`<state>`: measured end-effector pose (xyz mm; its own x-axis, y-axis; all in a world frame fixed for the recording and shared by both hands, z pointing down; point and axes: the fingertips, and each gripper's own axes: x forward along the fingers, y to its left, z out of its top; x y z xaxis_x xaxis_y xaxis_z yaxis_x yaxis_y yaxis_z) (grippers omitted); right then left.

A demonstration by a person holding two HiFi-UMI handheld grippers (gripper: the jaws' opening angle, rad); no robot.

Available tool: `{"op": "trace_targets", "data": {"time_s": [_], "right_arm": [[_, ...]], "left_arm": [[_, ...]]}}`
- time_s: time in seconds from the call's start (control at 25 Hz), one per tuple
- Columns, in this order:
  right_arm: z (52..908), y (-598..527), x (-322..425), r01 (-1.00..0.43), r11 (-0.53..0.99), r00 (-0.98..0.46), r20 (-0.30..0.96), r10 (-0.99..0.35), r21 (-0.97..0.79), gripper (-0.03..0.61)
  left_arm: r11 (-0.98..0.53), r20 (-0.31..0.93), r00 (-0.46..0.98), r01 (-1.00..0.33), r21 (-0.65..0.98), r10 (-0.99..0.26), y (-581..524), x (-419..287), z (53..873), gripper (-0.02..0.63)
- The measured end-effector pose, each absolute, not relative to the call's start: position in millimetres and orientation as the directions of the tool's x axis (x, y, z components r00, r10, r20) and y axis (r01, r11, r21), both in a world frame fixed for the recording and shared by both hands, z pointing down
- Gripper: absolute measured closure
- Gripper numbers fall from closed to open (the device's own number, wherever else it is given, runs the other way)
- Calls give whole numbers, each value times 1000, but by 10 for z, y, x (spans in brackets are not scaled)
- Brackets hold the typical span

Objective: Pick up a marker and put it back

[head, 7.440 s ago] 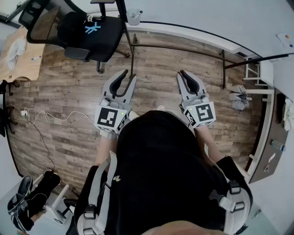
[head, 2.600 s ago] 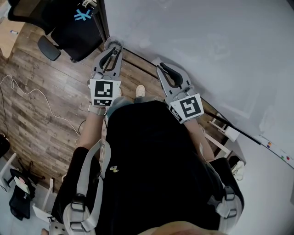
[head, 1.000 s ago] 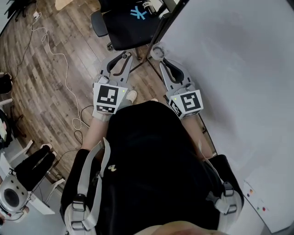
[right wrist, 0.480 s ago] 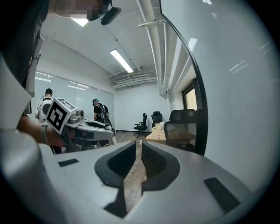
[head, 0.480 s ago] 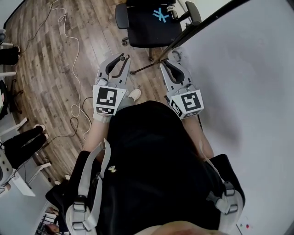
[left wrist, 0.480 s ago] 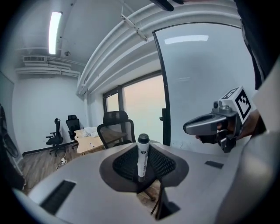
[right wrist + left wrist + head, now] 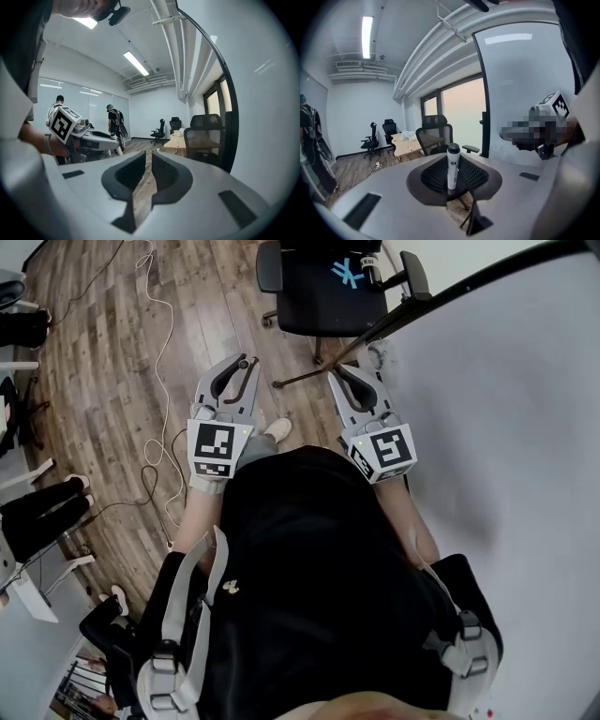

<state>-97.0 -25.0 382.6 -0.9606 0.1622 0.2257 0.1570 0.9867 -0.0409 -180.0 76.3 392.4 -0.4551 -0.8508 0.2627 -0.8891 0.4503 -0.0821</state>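
A white marker [image 7: 453, 166] with a dark cap stands upright between the jaws of my left gripper [image 7: 246, 364], which is shut on it. In the head view the marker shows only as a small dark bit at that gripper's tip. My right gripper [image 7: 343, 374] is held level beside the left one. Its jaws [image 7: 148, 161] stand almost together with only a thin slit between them and nothing in it. Both grippers hover at waist height over the wooden floor, just left of a big whiteboard [image 7: 506, 427].
The whiteboard's black frame [image 7: 450, 289] runs diagonally just beyond the right gripper. A black office chair [image 7: 328, 282] stands ahead of both grippers. A white cable [image 7: 159, 352] trails over the floor at left. Two people [image 7: 115, 123] stand far off, and desks and chairs line the window.
The person's view has swung round: the whiteboard now fills the right side, and the chair has moved to the top centre. Both grippers keep the same pose in front of the body.
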Motion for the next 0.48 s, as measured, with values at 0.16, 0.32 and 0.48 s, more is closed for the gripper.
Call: {"op": "trace_targets", "data": {"time_s": [0.16,0.32,0.48], "right_arm": [[3870,-250,-986,163,986,-958,231,169,-43,529],[3880,-261,-981,160,986,-958,236,166,-41,529],[3868,-300,-965,148,988,-959,238,153,-41,529]], "left_arm": [[461,266,-464,-884,-78,-845,795,-1814,3966,534],[458,272,-461,-885,-76,-845,788,-1816,3987,533],[448,270,-450,-891,-73,-851,729,-1812,3969,534]]}}
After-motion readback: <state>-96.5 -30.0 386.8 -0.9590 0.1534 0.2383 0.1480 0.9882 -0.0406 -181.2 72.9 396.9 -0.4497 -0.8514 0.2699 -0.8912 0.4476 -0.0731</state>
